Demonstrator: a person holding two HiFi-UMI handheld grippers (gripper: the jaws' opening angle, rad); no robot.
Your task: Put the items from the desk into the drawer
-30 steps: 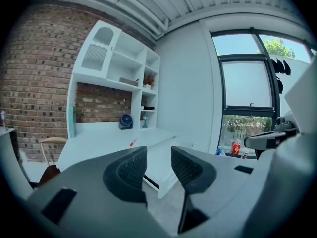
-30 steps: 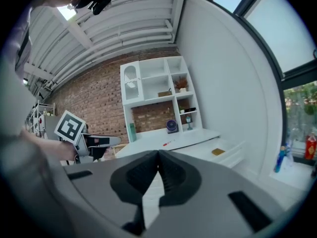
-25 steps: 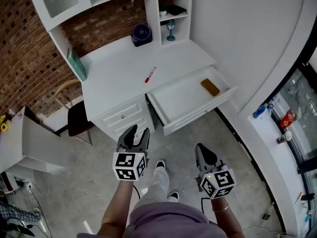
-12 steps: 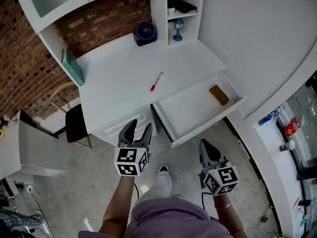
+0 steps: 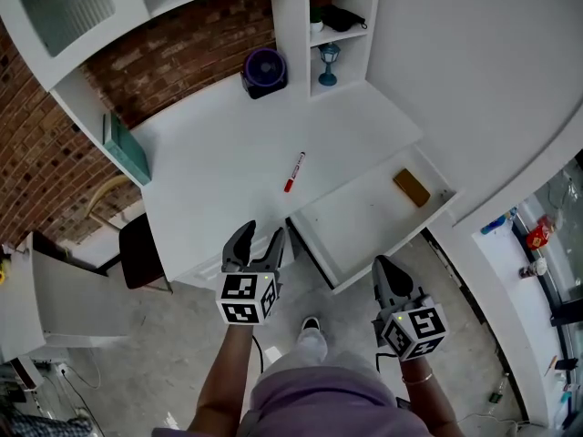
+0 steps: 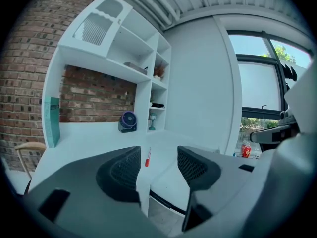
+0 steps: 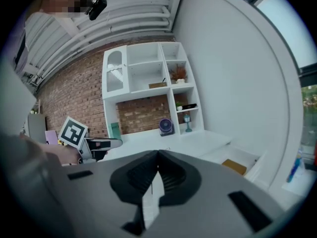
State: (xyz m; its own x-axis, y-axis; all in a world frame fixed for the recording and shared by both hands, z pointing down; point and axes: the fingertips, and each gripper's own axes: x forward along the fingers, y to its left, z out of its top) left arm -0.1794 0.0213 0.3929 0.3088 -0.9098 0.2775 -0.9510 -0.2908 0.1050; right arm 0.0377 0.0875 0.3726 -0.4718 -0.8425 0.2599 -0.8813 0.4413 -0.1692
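The red pen (image 5: 293, 172) lay mid-frame on the white surface (image 5: 219, 153), beside the open drawer (image 5: 364, 218). The left claw (image 5: 261, 237) had just been opening, empty; the right claw (image 5: 383, 262) was closed, empty. The pen looked light, stiff and likely to roll, so it was best pinched across mid-barrel.

A red-and-white marker (image 5: 293, 172) lies diagonally on the white desk (image 5: 209, 167) at centre frame, near the front edge. Just below and right of it, the white drawer (image 5: 360, 226) stands pulled open, a flat tan-brown block (image 5: 412, 188) resting toward its right end.
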